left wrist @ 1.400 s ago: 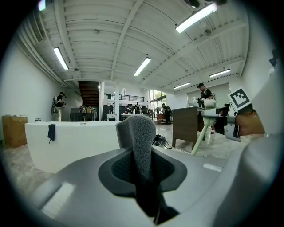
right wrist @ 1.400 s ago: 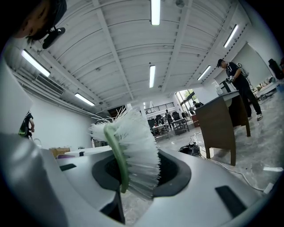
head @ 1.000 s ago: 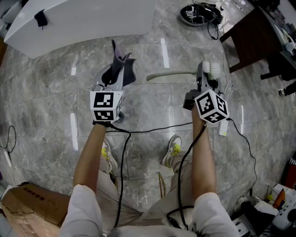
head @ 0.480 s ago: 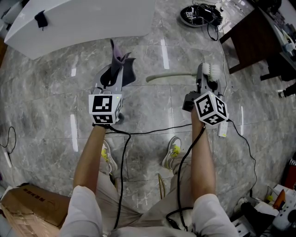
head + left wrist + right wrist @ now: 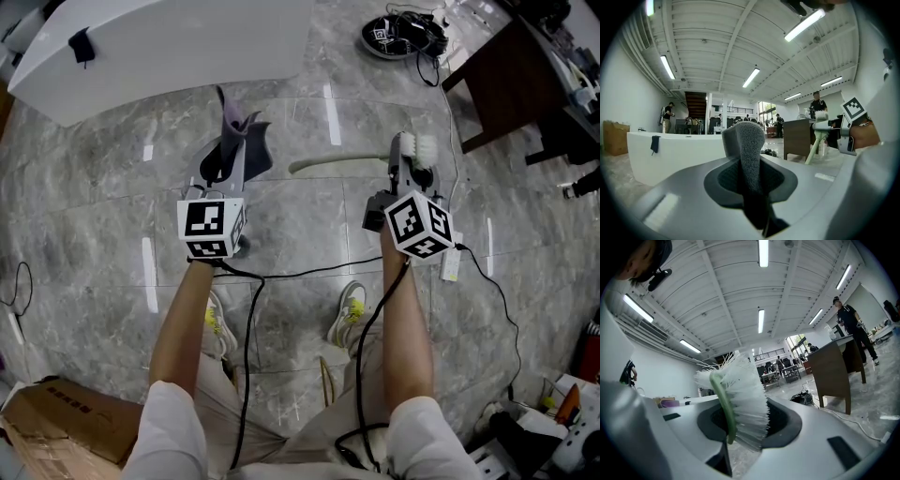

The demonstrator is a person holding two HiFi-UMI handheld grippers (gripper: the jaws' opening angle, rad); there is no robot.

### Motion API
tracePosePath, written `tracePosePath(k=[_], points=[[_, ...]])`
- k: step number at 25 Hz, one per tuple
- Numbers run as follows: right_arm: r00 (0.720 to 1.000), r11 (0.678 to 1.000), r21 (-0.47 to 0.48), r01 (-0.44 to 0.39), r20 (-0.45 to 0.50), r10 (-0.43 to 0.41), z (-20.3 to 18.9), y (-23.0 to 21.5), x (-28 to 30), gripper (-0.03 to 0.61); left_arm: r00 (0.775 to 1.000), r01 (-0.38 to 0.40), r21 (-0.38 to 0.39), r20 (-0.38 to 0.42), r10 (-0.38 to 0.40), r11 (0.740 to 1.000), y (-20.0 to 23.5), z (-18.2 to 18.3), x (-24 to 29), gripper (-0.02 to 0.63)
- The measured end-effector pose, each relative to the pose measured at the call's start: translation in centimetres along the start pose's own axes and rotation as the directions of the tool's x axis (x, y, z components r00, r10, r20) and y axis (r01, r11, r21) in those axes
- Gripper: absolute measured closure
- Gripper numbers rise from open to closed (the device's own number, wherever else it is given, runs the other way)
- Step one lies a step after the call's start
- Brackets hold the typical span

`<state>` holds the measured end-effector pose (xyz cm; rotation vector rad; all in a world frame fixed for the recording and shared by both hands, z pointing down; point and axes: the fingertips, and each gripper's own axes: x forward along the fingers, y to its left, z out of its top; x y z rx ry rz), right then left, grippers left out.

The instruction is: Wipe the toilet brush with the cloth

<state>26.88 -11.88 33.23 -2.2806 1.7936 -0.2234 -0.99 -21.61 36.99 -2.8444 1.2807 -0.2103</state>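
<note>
My left gripper is shut on a grey cloth, which stands up in a fold between its jaws. My right gripper is shut on the toilet brush at its head. The white bristles stick out to the right, and the pale green handle runs left, level above the floor, towards the cloth. In the right gripper view the bristles and the green rim fill the gap between the jaws. From the left gripper view the brush shows at the right, apart from the cloth.
Grey marble floor lies below. A white counter stands at the back left and a dark wooden desk at the back right. Cables and a black device lie beyond, with a cardboard box near left. My shoes are under the arms.
The left gripper has tilted slightly with the cloth still in it. The right gripper keeps the brush where it was. Both grips are unchanged.
</note>
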Motion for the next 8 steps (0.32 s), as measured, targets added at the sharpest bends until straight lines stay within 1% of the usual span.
tracePosePath(k=[8], points=[[1.0, 1.0, 0.002, 0.003, 0.004, -0.003, -0.25, 0.02, -0.18, 0.436, 1.0, 0.022, 0.009, 0.008, -0.022, 1.0, -0.72, -0.23, -0.08, 0.555]])
